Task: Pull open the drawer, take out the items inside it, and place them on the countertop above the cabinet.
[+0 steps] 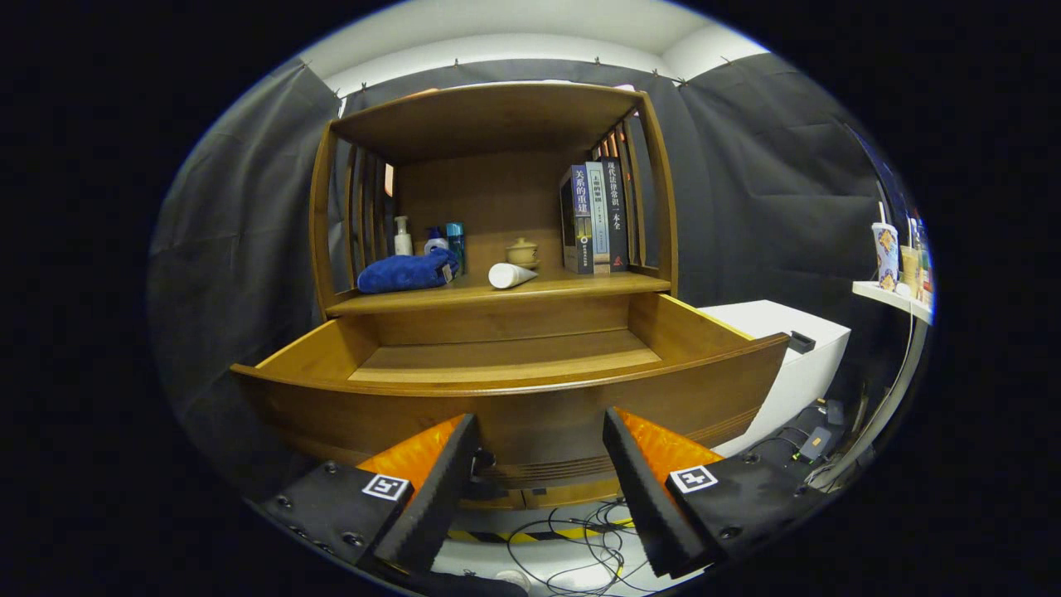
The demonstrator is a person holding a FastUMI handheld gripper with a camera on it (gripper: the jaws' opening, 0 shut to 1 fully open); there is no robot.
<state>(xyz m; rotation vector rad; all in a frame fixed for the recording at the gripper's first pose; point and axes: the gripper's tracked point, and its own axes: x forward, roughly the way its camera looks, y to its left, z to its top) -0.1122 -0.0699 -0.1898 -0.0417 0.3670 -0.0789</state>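
Note:
The wooden drawer (514, 406) stands pulled open just ahead of my fingers, and its bare wooden floor (506, 356) shows. On the countertop (572, 286) above it lie a folded blue towel (408, 272) and a white tube (510, 274) on its side. Behind them stand a white pump bottle (403, 236), a blue-capped bottle (436, 241), a teal can (455, 240) and a small lidded pot (522, 252). My gripper (540, 448) is open in front of the drawer's front panel, with nothing between its fingers.
Three upright books (594, 217) lean at the countertop's right end under the cabinet's upper shelf (489, 116). A white box-like unit (796, 348) stands right of the drawer. A side shelf with cups (891, 265) is far right. Cables (580, 531) lie on the floor below.

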